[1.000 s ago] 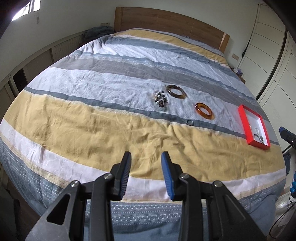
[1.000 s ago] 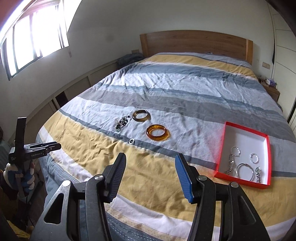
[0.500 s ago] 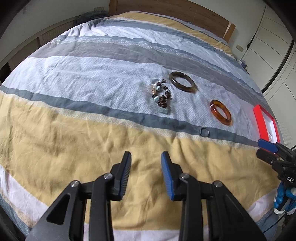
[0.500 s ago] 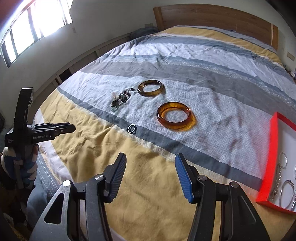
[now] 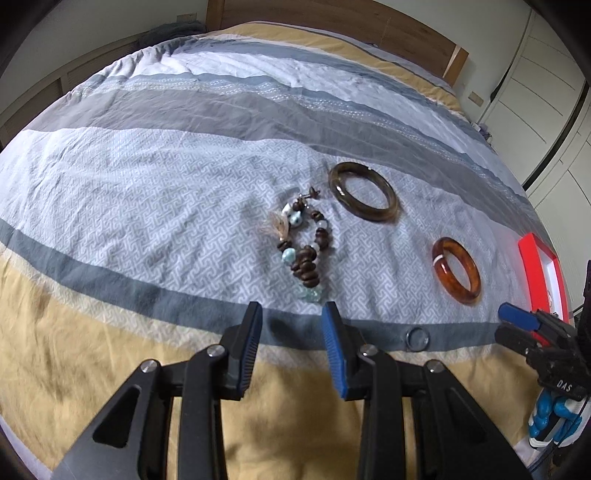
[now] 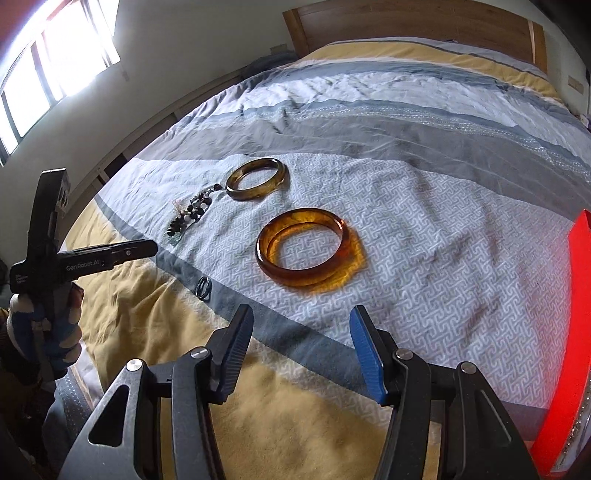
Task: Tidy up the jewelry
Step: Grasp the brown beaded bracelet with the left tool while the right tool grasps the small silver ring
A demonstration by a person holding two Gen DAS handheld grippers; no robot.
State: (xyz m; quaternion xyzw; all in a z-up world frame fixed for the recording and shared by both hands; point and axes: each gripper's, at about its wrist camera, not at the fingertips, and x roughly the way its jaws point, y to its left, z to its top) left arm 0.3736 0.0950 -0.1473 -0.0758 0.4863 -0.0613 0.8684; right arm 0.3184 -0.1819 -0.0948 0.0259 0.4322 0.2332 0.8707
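A beaded bracelet [image 5: 303, 251] lies on the bed just beyond my open, empty left gripper [image 5: 291, 317]. A dark brown bangle [image 5: 364, 192] lies behind it, an amber bangle [image 5: 457, 270] to the right, and a small dark ring [image 5: 417, 338] near the grey stripe. My right gripper [image 6: 301, 321] is open and empty, just short of the amber bangle [image 6: 306, 256]. The ring [image 6: 204, 287], the beaded bracelet [image 6: 190, 218] and the brown bangle [image 6: 256, 179] lie to its left. The red jewelry box [image 6: 576, 332] is at the right edge.
The striped duvet [image 5: 147, 184] covers the whole bed, with a wooden headboard [image 6: 406, 22] at the far end. The red box rim [image 5: 537, 273] and the right gripper [image 5: 517, 325] show at the right of the left wrist view. White wardrobes [image 5: 546, 55] stand to the right.
Both grippers have moved forward and lower over the bed, closer to the jewelry. The left has neared the beaded bracelet, the right the amber bangle. Jaws stay open.
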